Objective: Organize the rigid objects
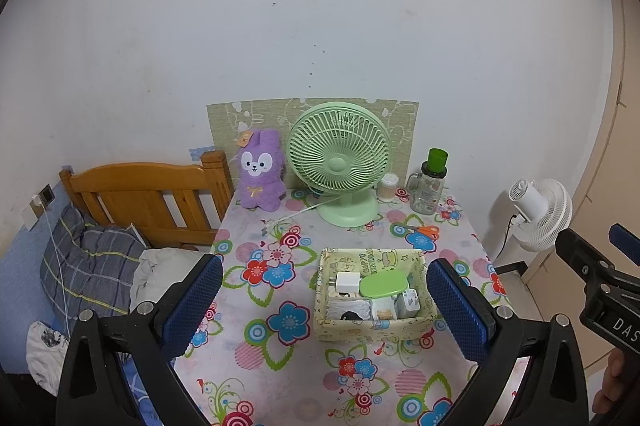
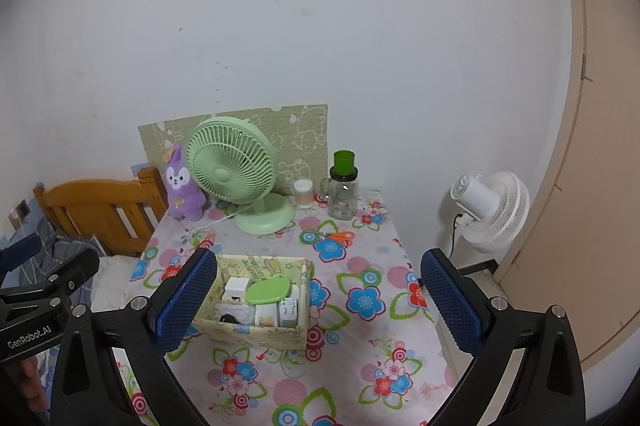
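Storage box, yellow printed, mid-table on floral cloth; holds green oval lid, white chargers, small packs (labels unreadable); orange scissors lie behind it, near green fan; left gripper and right gripper both hover with jaws wide, empty

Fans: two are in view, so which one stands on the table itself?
The green fan, at the back of the floral table beside the purple plush. The white fan sits off the table's right edge, facing away, plugged in near the door.
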